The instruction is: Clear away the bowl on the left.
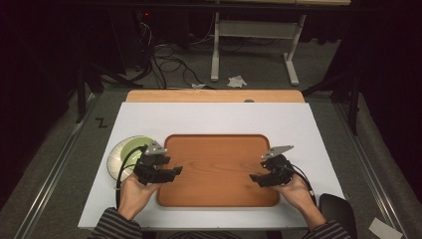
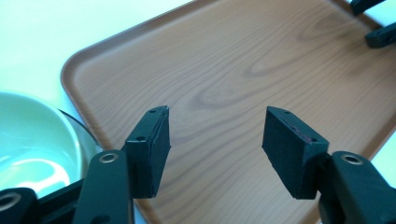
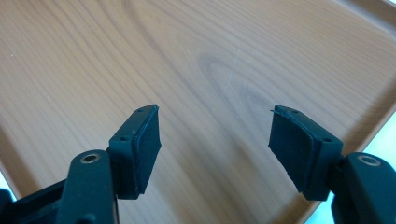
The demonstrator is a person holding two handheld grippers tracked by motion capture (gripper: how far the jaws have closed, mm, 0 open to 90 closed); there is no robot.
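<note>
Starting at the left, a pale green bowl point(image 1: 130, 155) was noted on the white table point(image 1: 214, 117), just outside the left gripper point(image 1: 173, 172) and just beside the tray's left rim. The left gripper point(image 2: 215, 140) was found with jaws spread wide and nothing between them, poised over the left portion of the wooden tray point(image 1: 219, 167). In the left gripper view the bowl point(image 2: 32, 140) was recorded below and to the left of the near jaw, close to the tray's rounded corner point(image 2: 70, 70).

Ahead of both grippers the bare tray floor was observed, with no item resting on it. The right gripper point(image 1: 255, 178) was found likewise fully open and empty, held over the tray's right portion; in the right gripper view point(image 3: 215, 135) the raised rim point(image 3: 373, 126) was seen just beyond its right-hand jaw.

Risk was judged as follows: a sideways sweep of the left gripper could strike the bowl or catch its trailing cable on it; a low descent by either gripper could snag the tray's raised lip and shift the tray.

Open room was judged ample between the two grippers and on the table beyond the tray's far edge, narrower outside the right gripper towards the table edge.
</note>
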